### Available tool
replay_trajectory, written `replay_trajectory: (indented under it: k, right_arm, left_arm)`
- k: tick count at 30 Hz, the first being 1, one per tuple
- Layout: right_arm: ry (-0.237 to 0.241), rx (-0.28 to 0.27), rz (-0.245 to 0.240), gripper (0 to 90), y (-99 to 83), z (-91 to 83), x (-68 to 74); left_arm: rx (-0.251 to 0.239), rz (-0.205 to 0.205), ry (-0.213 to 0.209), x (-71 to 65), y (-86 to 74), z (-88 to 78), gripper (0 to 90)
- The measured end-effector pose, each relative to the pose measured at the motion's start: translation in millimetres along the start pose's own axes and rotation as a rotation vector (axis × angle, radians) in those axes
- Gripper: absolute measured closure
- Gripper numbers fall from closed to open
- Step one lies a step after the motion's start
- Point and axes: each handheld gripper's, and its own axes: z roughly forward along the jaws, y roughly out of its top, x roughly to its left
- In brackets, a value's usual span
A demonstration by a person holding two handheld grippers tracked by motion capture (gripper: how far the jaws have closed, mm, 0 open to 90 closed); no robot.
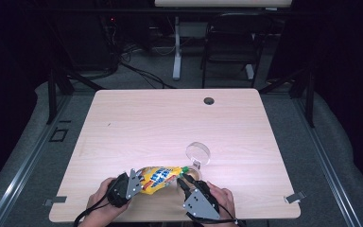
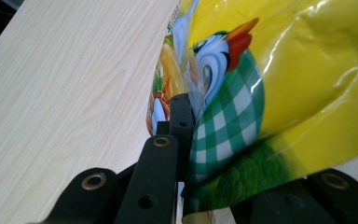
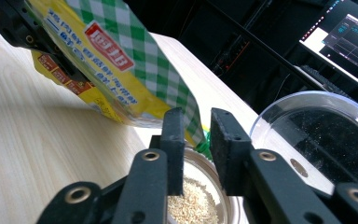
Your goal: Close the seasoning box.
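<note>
A yellow snack bag [image 1: 158, 177] with a green check pattern hangs tilted just above the table's near edge. My left gripper [image 1: 139, 182] is shut on the bag's [image 2: 284, 84] left end, its black jaw pressed into the foil. The bag's [image 3: 121, 70] lower corner points down over a small dish of pale grains [image 3: 191, 205]. That dish [image 1: 194, 174] sits right of the bag. My right gripper [image 3: 196, 135] is open, jaws a little apart just in front of the bag's corner, above the dish. It [image 1: 183, 182] comes in from the lower right.
A clear round lid [image 1: 197, 153] leans beside the dish, seen close at the right [image 3: 317, 135]. The wooden table [image 1: 170, 123] has a cable hole [image 1: 209, 100] near its far edge. A chair [image 1: 231, 42] stands beyond it. A lit monitor [image 3: 349, 37] glows behind.
</note>
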Motion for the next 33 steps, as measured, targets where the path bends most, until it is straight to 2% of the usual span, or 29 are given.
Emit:
replay_trajectory:
  k: [4, 6, 9, 10, 16, 17, 25, 29, 30, 32, 33]
  right_arm:
    - [-0.003, -0.008, 0.003, 70.5, -0.1, -0.3, -0.7]
    - [-0.01, -0.014, 0.01, 67.2, -0.3, -0.7, -0.8]
    - [-0.013, -0.02, 0.015, 65.3, -0.2, -1.2, -1.3]
    - [-0.015, -0.021, 0.016, 64.6, -0.3, -1.3, -1.5]
    - [-0.021, -0.021, 0.023, 64.1, -1.1, -2.1, -2.9]
    - [-0.022, -0.017, 0.027, 64.1, -1.4, -2.3, -4.0]
    - [-0.023, -0.018, 0.04, 64.0, -3.1, -1.3, -4.9]
    - [-0.022, -0.018, 0.043, 64.0, -3.7, -0.9, -5.4]
    - [-0.022, -0.018, 0.045, 64.0, -3.8, -0.7, -5.3]
    - [-0.022, -0.017, 0.044, 64.1, -4.0, -0.7, -5.4]
    - [-0.022, -0.017, 0.044, 64.1, -4.0, -0.7, -5.4]
  left_arm:
    - [-0.007, -0.021, -0.008, 2.4, -1.6, -0.2, 84.8]
    - [-0.019, -0.052, -0.02, 5.4, -3.3, 0.0, 84.8]
    - [-0.026, -0.072, -0.031, 8.8, -5.4, -0.3, 84.8]
    - [-0.041, -0.102, -0.04, 11.6, -7.8, -0.1, 84.8]
    - [-0.052, -0.139, -0.049, 17.3, -12.6, -0.3, 84.7]
    - [-0.059, -0.156, -0.063, 19.3, -14.1, -0.3, 84.7]
    - [-0.081, -0.215, -0.077, 27.2, -21.0, 0.3, 84.4]
    - [-0.104, -0.274, -0.09, 33.4, -27.2, 1.5, 84.3]
    - [-0.104, -0.274, -0.09, 33.4, -27.2, 1.5, 84.2]
    - [-0.119, -0.321, -0.098, 38.6, -31.9, 2.7, 84.2]
    - [-0.119, -0.321, -0.098, 38.6, -31.9, 2.7, 84.2]
